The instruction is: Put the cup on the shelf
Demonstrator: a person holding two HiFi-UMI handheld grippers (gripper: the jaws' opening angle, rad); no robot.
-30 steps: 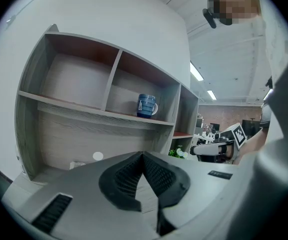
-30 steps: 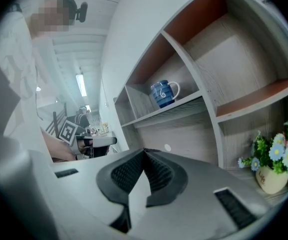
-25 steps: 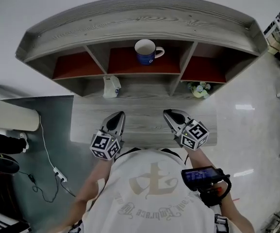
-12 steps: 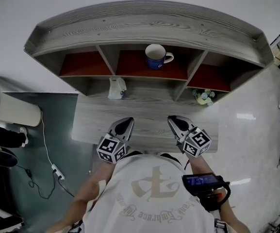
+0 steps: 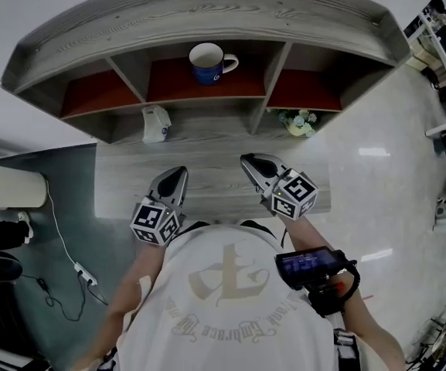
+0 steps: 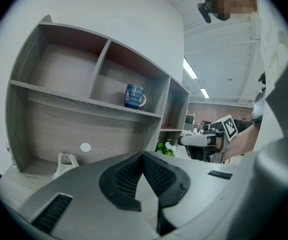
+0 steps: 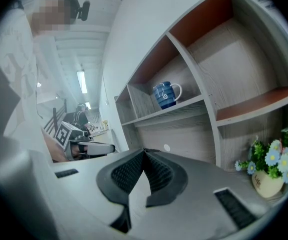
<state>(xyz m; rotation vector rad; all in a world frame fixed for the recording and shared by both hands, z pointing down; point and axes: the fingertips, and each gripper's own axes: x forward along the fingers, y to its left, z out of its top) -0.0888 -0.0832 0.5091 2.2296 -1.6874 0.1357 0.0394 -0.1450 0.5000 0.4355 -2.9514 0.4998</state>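
Your right gripper (image 7: 144,152) has its jaws pressed together with nothing between them. At one o'clock from them, the blue cup (image 7: 166,95) stands upright in the middle upper compartment of the shelf (image 7: 183,112). The flowerpot (image 7: 267,176) sits at four o'clock, and your left gripper (image 7: 104,147) at nine.

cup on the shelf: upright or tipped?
Upright. The blue cup stands on its base in the middle upper compartment of the shelf, with its mouth up and its handle out to the side.
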